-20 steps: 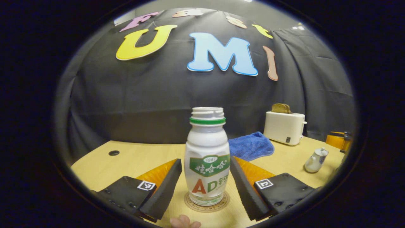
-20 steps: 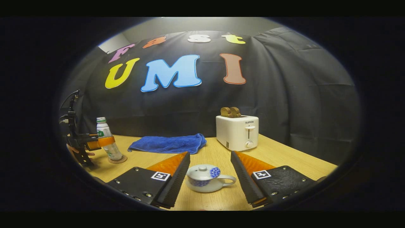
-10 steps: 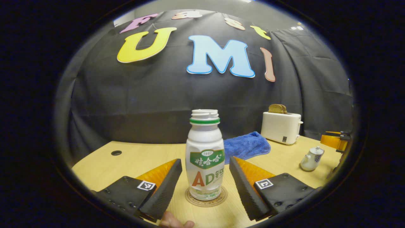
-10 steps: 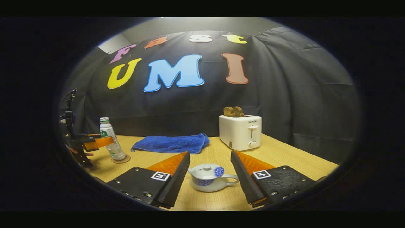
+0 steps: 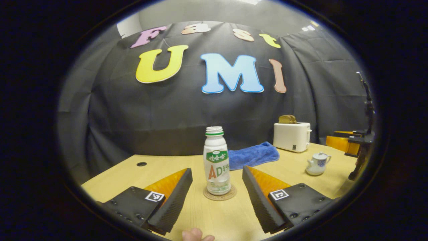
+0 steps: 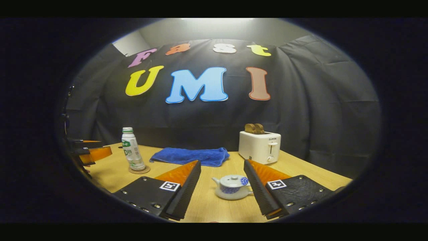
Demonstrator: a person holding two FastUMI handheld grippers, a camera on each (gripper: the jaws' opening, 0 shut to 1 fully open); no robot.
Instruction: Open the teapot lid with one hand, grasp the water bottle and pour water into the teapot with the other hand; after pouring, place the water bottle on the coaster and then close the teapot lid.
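Wooden table [image 5: 160, 167] holds white toaster [image 5: 291, 136] and blue towel [image 5: 252, 155] at back. Water bottle [image 5: 216, 165] upright on coaster [image 5: 220, 194], capless. Teapot [image 6: 232, 186], lid on, sits near right gripper [image 6: 222, 190]. Left gripper [image 5: 217, 197] and right gripper both spread wide, holding nothing.

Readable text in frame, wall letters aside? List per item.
Water bottle: label carries large letters and smaller script; label wording not transcribed here.
Toaster: small brand mark on the front, too small to read.
Coaster: lettering around the rim, too small to read.
Square tags on the gripper fingers: coded patterns, no words.
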